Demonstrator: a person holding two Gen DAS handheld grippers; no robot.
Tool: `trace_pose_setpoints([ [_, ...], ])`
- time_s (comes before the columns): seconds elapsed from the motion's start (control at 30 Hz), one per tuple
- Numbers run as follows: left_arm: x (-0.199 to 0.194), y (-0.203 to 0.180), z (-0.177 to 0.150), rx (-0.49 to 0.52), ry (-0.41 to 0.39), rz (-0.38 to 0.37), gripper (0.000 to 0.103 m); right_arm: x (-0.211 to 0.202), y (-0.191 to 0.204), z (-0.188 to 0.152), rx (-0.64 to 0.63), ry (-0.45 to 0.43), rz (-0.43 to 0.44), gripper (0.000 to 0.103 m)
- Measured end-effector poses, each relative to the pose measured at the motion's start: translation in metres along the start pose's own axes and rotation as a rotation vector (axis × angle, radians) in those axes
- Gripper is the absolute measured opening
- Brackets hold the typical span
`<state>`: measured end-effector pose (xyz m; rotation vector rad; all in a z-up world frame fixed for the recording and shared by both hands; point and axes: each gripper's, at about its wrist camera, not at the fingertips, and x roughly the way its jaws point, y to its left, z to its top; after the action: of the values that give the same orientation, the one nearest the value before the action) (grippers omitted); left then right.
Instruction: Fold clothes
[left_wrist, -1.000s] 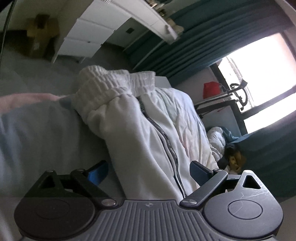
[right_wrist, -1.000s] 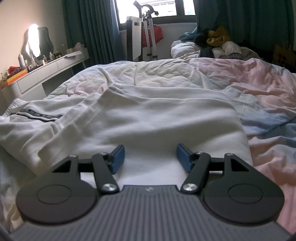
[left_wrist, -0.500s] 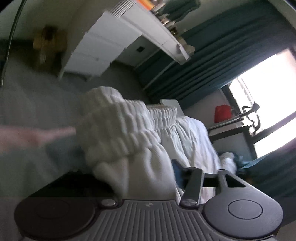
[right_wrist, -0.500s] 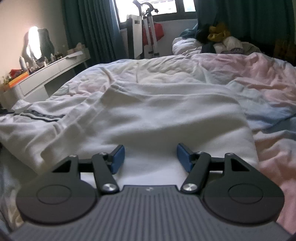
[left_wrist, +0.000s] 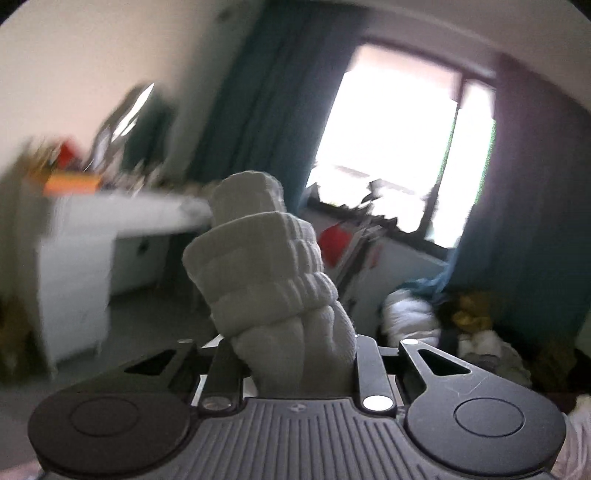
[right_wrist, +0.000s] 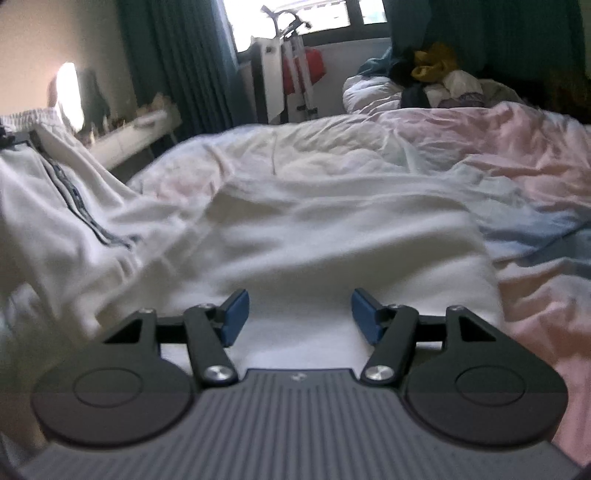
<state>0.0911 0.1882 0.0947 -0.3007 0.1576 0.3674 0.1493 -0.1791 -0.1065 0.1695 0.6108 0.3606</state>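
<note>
white ribbed cuff (left_wrist: 266, 280) clamped in left gripper (left_wrist: 295, 363), right gripper (right_wrist: 300, 314) jaws apart over garment (right_wrist: 332, 236)

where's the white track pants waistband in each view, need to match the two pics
Left wrist: the ribbed elastic waistband fills the centre, bunched and standing up out of the left gripper, whose jaws are shut on it.
Right wrist: the same waistband is at the far left edge, lifted, with the pants' dark side stripe running down from it.
Shared landmark: the red object below the bright window.
</note>
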Motion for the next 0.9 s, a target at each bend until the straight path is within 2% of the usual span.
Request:
trace_pose_setpoints([
  [0.07, -0.005, -0.051, 0.004, 0.060, -0.035, -0.046, 0.023, -0.016, -0.004, 0.007, -0.011, -0.054, -0.043, 0.064],
  [0.13, -0.009, -0.096, -0.015, 0.132, -0.054, -0.085, 0.023, -0.035, -0.010, 0.014, -0.026, -0.116, -0.081, 0.064],
  [0.23, -0.015, -0.164, -0.043, 0.240, -0.081, -0.145, 0.023, -0.059, -0.032, 0.022, 0.059, -0.160, -0.065, 0.064],
  [0.37, -0.024, -0.255, -0.080, 0.385, -0.119, -0.224, 0.023, -0.079, -0.072, 0.031, 0.197, -0.176, -0.056, 0.064],
  [0.5, -0.028, -0.318, -0.174, 0.581, -0.083, -0.316, 0.023, -0.087, -0.122, 0.029, 0.355, -0.200, -0.072, 0.066],
  [0.6, -0.023, -0.346, -0.244, 0.777, 0.019, -0.378, 0.023, -0.089, -0.160, 0.022, 0.504, -0.192, -0.054, 0.066],
  [0.7, -0.022, -0.355, -0.289, 0.915, 0.056, -0.399, 0.023, -0.088, -0.188, 0.012, 0.648, -0.183, 0.001, 0.066],
  [0.8, -0.030, -0.351, -0.303, 0.975, -0.002, -0.427, 0.030, -0.082, -0.202, 0.005, 0.751, -0.182, 0.079, 0.065],
  [0.9, -0.032, -0.337, -0.307, 1.006, 0.007, -0.466, 0.044, -0.070, -0.204, 0.005, 0.793, -0.168, 0.176, 0.065],
])
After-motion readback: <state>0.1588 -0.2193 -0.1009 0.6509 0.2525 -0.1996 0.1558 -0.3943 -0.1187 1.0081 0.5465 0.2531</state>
